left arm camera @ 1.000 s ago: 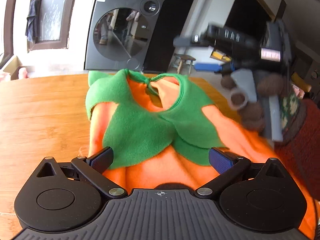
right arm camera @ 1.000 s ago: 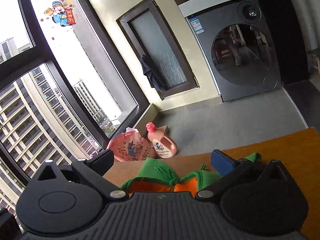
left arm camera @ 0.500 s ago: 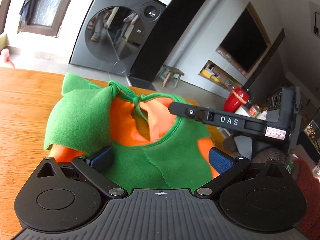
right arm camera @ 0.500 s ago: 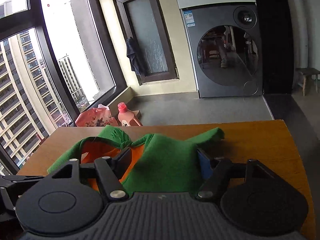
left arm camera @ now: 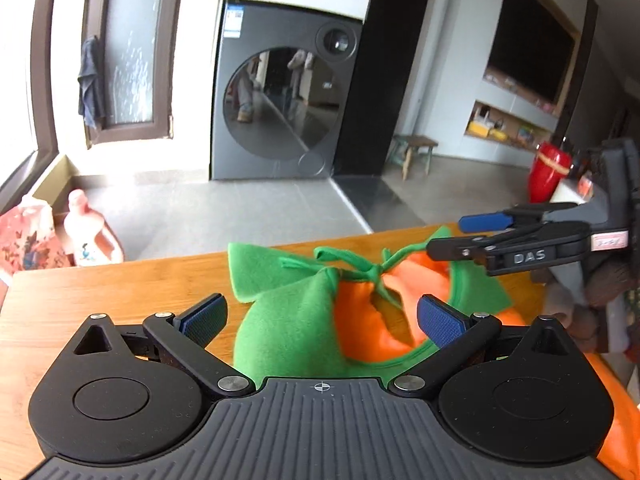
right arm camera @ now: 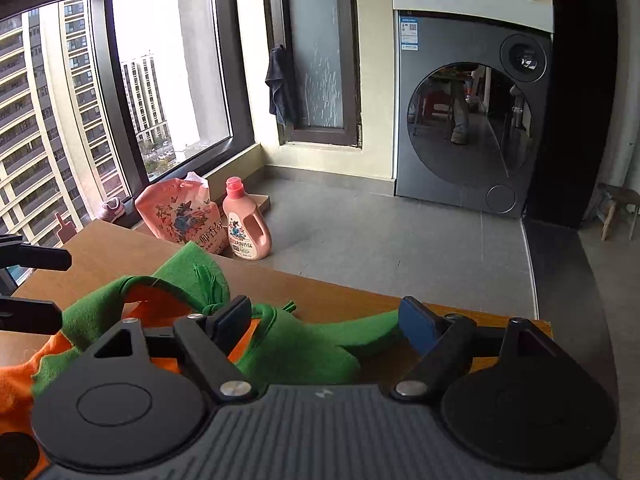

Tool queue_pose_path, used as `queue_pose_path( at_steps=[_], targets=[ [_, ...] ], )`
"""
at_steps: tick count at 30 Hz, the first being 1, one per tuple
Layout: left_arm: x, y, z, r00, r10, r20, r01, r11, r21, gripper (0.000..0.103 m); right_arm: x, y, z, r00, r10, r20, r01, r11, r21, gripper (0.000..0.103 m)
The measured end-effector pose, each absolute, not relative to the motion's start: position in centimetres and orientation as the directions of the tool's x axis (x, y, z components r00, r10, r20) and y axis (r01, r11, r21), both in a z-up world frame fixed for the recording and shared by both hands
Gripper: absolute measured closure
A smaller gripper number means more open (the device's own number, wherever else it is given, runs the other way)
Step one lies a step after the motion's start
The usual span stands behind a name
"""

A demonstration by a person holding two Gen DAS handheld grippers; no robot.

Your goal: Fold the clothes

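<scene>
in the left wrist view the left tongs [left arm camera: 322,316] stand wide apart with nothing between the blue pads, held over the wooden counter [left arm camera: 100,292]. the orange and green garment [left arm camera: 304,320] lies on the counter straight ahead of these tongs, its green collar flap bunched up toward the left pad and its orange lining and neck opening nearer the right pad; a knotted green tie sits at the far edge of the neckline. to the right and a little beyond, the right tongs [left arm camera: 460,236] reach in from the side over the garment's far right corner, and their fingers look parted, holding nothing. past the counter a grey washing machine [left arm camera: 288,92] stands on the floor, with a pink detergent bottle [left arm camera: 90,236] off to the left. in the right wrist view the right tongs [right arm camera: 326,318] are likewise spread apart and grip nothing; the garment [right arm camera: 288,344] lies on the counter [right arm camera: 340,296] right under and between the fingers, its green fabric reaching toward the right pad and its orange part spreading away to the left. the detergent bottle [right arm camera: 246,220] and a printed refill pouch [right arm camera: 180,212] sit on the floor ahead and to the left, the washing machine [right arm camera: 468,100] ahead and to the right.
</scene>
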State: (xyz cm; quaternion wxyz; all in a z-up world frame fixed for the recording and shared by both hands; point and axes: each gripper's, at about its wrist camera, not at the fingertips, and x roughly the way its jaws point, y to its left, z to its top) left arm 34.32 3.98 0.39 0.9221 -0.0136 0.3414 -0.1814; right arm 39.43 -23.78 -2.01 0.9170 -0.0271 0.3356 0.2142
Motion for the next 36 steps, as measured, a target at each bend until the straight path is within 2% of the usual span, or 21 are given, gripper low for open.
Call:
queue_pose_path(
  at_steps=[3,9,10,11,13,14,16,18,20,22,27,31,33,35,36],
  targets=[
    [35.9,3.6,-0.5,0.679,-0.329,-0.656,0.322,0.937,-0.136,0.0,40.3,-24.0,-3.2,0.657,0.372,-0.655,-0.395,0.911,0.121,0.02],
    [36.9,4.0,-2.0,0.657,-0.355,-0.665,0.338,0.927,-0.16,0.002,40.8,-24.2,-5.0,0.635,0.42,-0.649,-0.399,0.897,0.189,0.019],
    [37.0,4.0,-2.1,0.654,-0.364,-0.663,0.341,0.924,-0.171,0.007,40.7,-23.8,-5.0,0.632,0.427,-0.647,-0.419,0.89,0.178,0.023],
    [37.0,4.2,-2.2,0.649,-0.378,-0.66,0.345,0.92,-0.187,0.017,40.5,-23.4,-5.0,0.625,0.437,-0.647,-0.443,0.881,0.167,0.027],
    [37.1,4.5,-2.4,0.632,-0.41,-0.658,0.348,0.908,-0.231,0.027,40.0,-22.7,-4.8,0.608,0.451,-0.653,-0.481,0.864,0.148,0.052],
    [37.0,4.5,-2.5,0.626,-0.417,-0.659,0.349,0.906,-0.241,0.035,39.8,-22.4,-4.7,0.601,0.453,-0.659,-0.49,0.86,0.143,0.056],
    [36.5,4.5,-2.3,0.626,-0.408,-0.664,0.345,0.909,-0.233,0.039,38.9,-22.2,-4.0,0.596,0.454,-0.662,-0.503,0.854,0.133,0.073],
    [35.7,4.7,-1.7,0.634,-0.414,-0.653,0.342,0.908,-0.243,0.044,37.6,-22.3,-2.6,0.604,0.469,-0.644,-0.513,0.847,0.136,0.081],
    [34.4,5.2,-0.4,0.645,-0.443,-0.623,0.347,0.896,-0.278,0.056,35.3,-22.7,-0.3,0.618,0.505,-0.603,-0.531,0.833,0.153,0.082],
    [32.4,5.7,1.4,0.658,-0.475,-0.584,0.359,0.88,-0.31,0.059,32.7,-23.3,2.1,0.626,0.542,-0.56,-0.551,0.816,0.172,0.083],
    [24.2,6.6,4.9,0.656,-0.574,-0.49,0.424,0.817,-0.39,0.057,24.3,-25.0,5.9,0.593,0.627,-0.505,-0.6,0.763,0.241,0.083],
    [17.9,6.5,5.3,0.637,-0.581,-0.506,0.45,0.814,-0.367,0.052,18.1,-25.8,5.7,0.549,0.649,-0.528,-0.623,0.738,0.26,0.083],
    [15.1,6.1,5.0,0.627,-0.57,-0.531,0.459,0.821,-0.34,0.046,16.3,-26.1,4.3,0.537,0.631,-0.56,-0.604,0.75,0.267,0.083],
    [12.7,5.9,4.9,0.62,-0.556,-0.553,0.476,0.827,-0.298,0.034,14.8,-26.5,2.6,0.533,0.602,-0.594,-0.579,0.772,0.263,0.083],
    [11.7,5.8,5.0,0.621,-0.554,-0.555,0.49,0.827,-0.277,0.032,14.3,-26.6,1.7,0.542,0.575,-0.614,-0.564,0.789,0.242,0.083]
  ],
)
